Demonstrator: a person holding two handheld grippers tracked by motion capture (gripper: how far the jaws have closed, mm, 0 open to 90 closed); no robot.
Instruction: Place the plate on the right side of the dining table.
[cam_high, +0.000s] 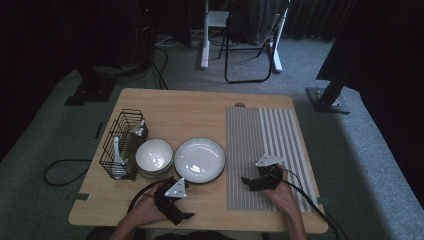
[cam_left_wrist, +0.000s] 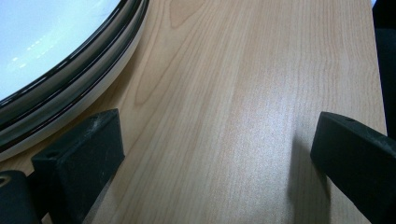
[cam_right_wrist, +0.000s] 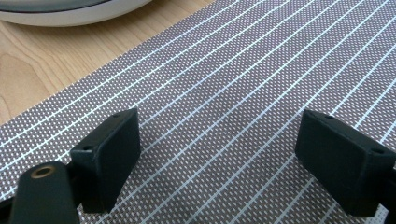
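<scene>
A white plate (cam_high: 200, 159) with a dark rim sits mid-table beside a stack of white bowls (cam_high: 154, 156). My left gripper (cam_high: 181, 202) rests near the table's front edge, just below the plate. Its jaws stand wide open (cam_left_wrist: 212, 149) over bare wood, with stacked plate rims (cam_left_wrist: 42, 42) at their upper left. My right gripper (cam_high: 250, 182) lies on the striped grey placemat (cam_high: 265, 145) near its left edge. It is open (cam_right_wrist: 219, 154) with nothing between the jaws, and the plate edge (cam_right_wrist: 70, 14) is just beyond the placemat (cam_right_wrist: 243, 70).
A black wire basket (cam_high: 122, 142) holding white spoons stands at the left of the wooden table (cam_high: 170, 107). Bare wood (cam_left_wrist: 233, 70) runs along the front edge. Beyond the table are a chair frame (cam_high: 250, 45) and stand bases on carpet.
</scene>
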